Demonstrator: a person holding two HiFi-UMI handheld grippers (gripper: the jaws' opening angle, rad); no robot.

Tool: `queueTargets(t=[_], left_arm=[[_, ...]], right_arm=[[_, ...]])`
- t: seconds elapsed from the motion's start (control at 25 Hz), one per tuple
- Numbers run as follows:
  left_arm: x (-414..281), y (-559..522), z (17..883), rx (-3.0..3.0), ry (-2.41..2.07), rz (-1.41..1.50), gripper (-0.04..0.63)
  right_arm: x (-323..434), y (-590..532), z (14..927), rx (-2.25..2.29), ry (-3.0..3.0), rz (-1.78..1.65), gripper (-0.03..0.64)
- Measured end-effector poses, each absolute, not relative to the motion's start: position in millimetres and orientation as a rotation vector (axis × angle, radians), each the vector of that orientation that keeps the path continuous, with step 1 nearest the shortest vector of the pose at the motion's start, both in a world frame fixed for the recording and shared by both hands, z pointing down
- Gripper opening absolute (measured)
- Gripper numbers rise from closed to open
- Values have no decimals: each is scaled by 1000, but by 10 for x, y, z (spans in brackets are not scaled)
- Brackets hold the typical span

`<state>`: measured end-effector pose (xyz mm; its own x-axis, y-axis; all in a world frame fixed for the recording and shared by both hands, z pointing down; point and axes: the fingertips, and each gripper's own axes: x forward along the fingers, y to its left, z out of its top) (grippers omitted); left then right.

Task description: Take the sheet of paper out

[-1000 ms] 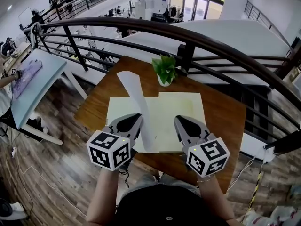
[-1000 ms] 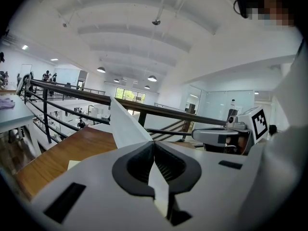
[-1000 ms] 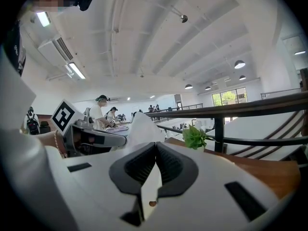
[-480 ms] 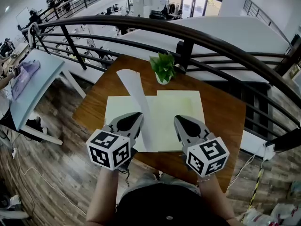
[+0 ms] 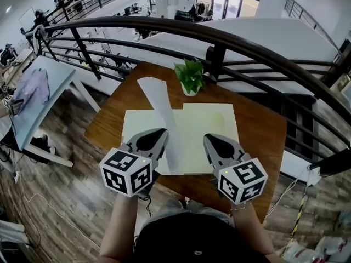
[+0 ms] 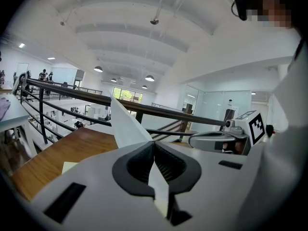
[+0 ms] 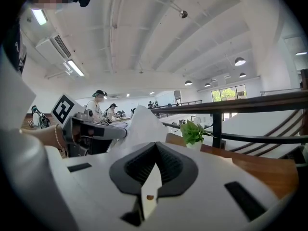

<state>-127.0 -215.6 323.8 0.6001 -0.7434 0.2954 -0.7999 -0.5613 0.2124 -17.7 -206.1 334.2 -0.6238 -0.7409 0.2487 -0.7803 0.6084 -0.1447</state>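
Observation:
A white sheet of paper stands tilted up off a pale mat on the brown wooden table. My left gripper is shut, and the sheet's lower edge runs into its jaw tips. In the left gripper view the paper rises as a white triangle just beyond the closed jaws. My right gripper hovers to the right of the sheet, shut with nothing in it. The right gripper view has the paper behind its closed jaws, beside the left gripper.
A small potted plant stands at the table's far edge, close to a dark curved railing. Beyond the railing is a drop to a lower floor. A light table stands off to the left.
Both grippers and the raised paper stay almost where they were. The head view has shifted slightly.

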Motion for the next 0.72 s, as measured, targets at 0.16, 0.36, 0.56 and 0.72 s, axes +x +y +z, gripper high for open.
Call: queueTargets(t=[0.16,0.36,0.56,0.72], left_arm=[[-1240,-2149,3234,2513,-1246,256,20],[-1220,-2161,3219,2518,-1239,258,20],[-1213,-2155,3216,2522,-1233,261,20],[-1213,-2163,3225,2523,-1228,253,20]], right_arm=[[-160,-2051,3377,1278,-2668,394,26],[-154,-2041,3406,1272,-2661,402,26],[-132,-2034,3428,1281,-2652,413,26],[-109,-2065,3450,1292,-2647,407,26]])
